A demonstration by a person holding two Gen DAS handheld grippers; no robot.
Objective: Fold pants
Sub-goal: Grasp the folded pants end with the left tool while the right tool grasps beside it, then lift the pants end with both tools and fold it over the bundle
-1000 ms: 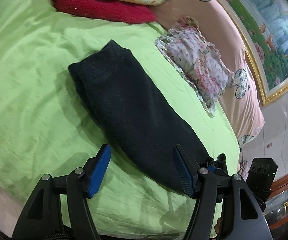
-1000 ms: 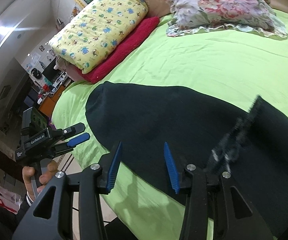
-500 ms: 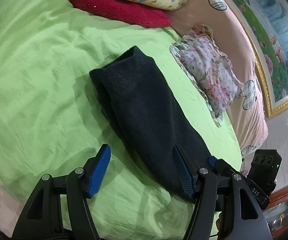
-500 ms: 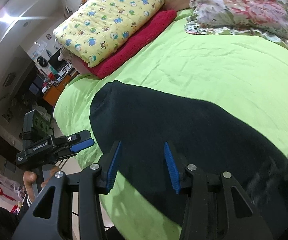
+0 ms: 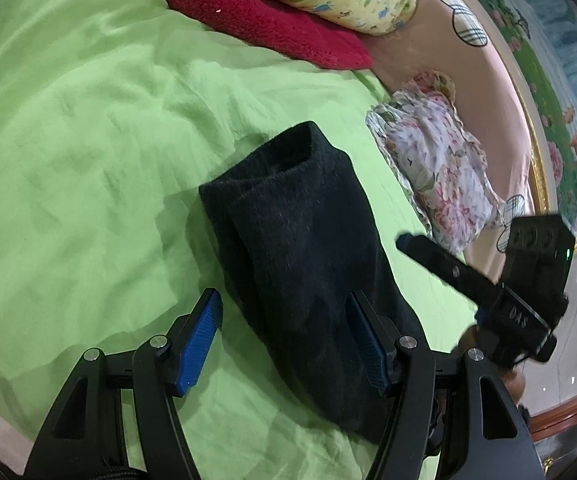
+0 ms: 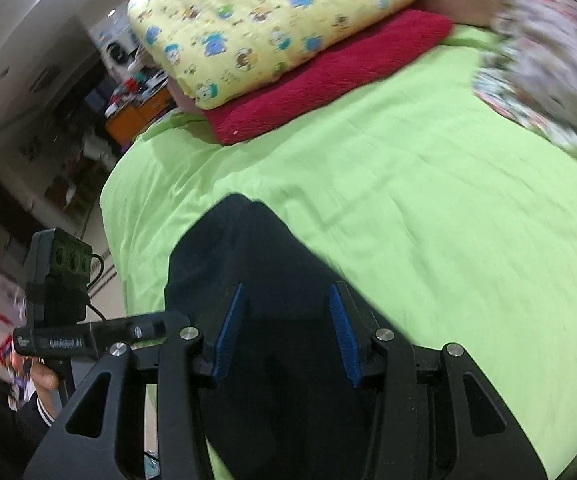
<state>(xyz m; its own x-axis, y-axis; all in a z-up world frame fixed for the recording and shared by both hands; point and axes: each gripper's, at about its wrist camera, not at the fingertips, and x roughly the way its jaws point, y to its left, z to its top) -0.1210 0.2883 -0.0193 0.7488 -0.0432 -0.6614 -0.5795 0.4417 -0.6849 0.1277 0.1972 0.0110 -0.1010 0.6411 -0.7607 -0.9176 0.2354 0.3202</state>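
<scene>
The dark navy pants (image 5: 304,256) lie folded into a long narrow strip on the green bedsheet (image 5: 72,168). They also show in the right wrist view (image 6: 264,280). My left gripper (image 5: 284,340) is open and empty, hovering over the near end of the strip. My right gripper (image 6: 286,328) is open and empty above the other end. The right gripper also shows in the left wrist view (image 5: 488,280), beside the pants. The left gripper shows at the left in the right wrist view (image 6: 68,336).
A yellow printed pillow (image 6: 272,24) rests on a red blanket (image 6: 328,76) at the head of the bed. A floral pillow (image 5: 436,172) lies by the pink headboard (image 5: 480,92). The bed edge (image 6: 112,216) drops to a cluttered room.
Both grippers have pulled back and risen from the pants. The right gripper has let go of the cloth it was lifting, and the pants now lie as a shorter strip.
</scene>
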